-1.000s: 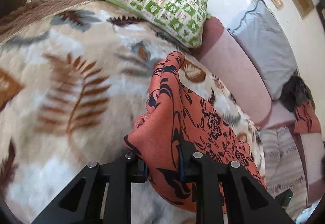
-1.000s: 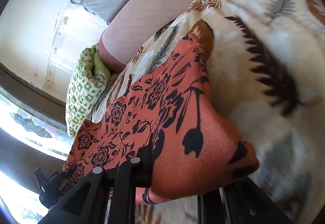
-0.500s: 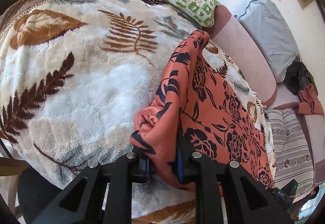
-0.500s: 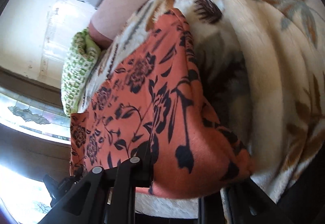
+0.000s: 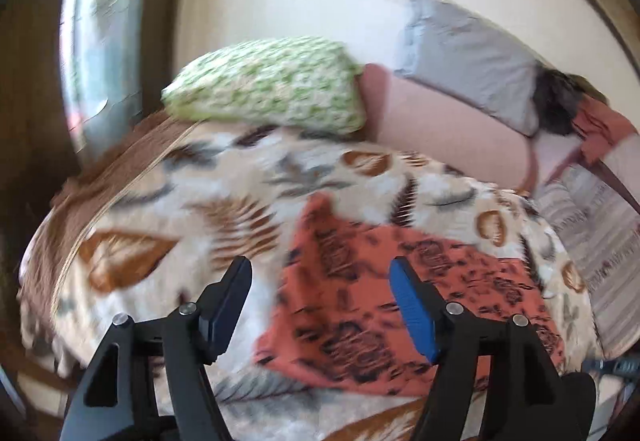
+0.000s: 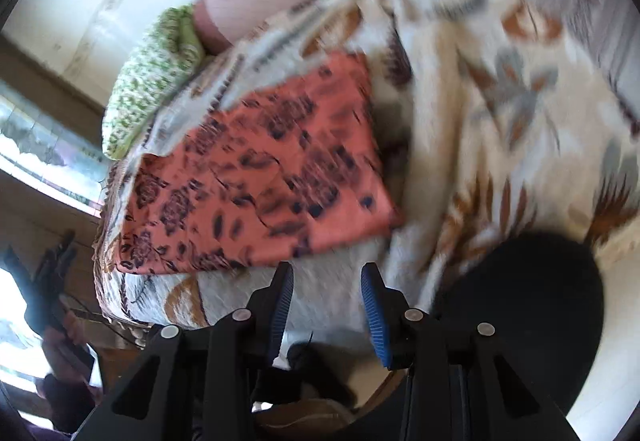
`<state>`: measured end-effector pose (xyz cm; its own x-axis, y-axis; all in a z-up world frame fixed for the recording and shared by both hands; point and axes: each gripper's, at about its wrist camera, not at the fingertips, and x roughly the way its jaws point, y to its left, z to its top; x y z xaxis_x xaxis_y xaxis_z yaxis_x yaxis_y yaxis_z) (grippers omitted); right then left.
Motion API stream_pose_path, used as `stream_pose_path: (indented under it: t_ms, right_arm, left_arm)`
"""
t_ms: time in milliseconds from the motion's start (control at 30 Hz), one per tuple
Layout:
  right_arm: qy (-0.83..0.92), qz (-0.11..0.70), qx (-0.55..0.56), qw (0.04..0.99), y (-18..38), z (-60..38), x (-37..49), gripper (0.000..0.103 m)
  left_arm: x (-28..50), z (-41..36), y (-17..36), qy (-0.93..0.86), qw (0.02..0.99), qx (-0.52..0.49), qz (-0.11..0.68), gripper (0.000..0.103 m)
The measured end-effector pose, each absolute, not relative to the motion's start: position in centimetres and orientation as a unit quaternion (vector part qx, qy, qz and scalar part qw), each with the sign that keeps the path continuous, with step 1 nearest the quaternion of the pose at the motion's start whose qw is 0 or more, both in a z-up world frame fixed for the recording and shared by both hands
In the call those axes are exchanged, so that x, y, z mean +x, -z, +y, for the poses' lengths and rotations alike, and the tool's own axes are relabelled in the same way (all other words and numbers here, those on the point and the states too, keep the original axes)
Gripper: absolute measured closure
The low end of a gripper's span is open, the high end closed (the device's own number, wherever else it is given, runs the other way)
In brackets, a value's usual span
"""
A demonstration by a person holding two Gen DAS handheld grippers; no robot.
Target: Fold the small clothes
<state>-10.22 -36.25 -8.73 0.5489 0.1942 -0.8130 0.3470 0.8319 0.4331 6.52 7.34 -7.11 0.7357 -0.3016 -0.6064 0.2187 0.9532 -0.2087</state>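
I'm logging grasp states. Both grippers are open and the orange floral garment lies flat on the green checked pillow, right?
Not the pillow. The left wrist view shows the orange floral garment lying on the leaf-print blanket; the green checked pillow sits apart behind it. Left gripper and right gripper are open.

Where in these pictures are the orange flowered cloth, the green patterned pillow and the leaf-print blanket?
orange flowered cloth [image 5: 384, 305]: left wrist view, middle of the cloth lying flat.
green patterned pillow [image 5: 268, 85]: left wrist view, centre of its top face.
leaf-print blanket [image 6: 500, 89]: right wrist view, bare patch to the right of the cloth.
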Motion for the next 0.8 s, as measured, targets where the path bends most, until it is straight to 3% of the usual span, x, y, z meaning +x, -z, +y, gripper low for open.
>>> stream_pose_path:
  t_ms: [33, 200, 467, 567, 800]
  right_arm:
    - [0.039, 0.459, 0.277, 0.843, 7.9, -35.8, -9.5, 0.065]
    - [0.022, 0.430, 0.244, 0.869, 6.3, -32.9, -3.3, 0.065]
    - [0.022, 0.487, 0.237, 0.840, 12.5, -28.2, 5.7, 0.065]
    - [0.052, 0.514, 0.223, 0.827, 16.0, -28.6, 5.3, 0.069]
    - [0.003, 0.483, 0.213, 0.849, 12.0, -26.4, 7.0, 0.069]
  left_arm:
    - [6.9, 6.3, 7.1, 0.155, 0.925, -0.058, 0.342, 0.024]
    - [9.6, 2.2, 10.1, 0.170, 0.896, -0.052, 0.407, 0.023]
    - [11.7, 3.7, 20.2, 0.078, 0.849, -0.015, 0.523, 0.024]
    - [10.4, 4.1, 19.8, 0.091, 0.860, 0.007, 0.502, 0.024]
    - [6.5, 9.3, 17.0, 0.084, 0.869, -0.097, 0.479, 0.023]
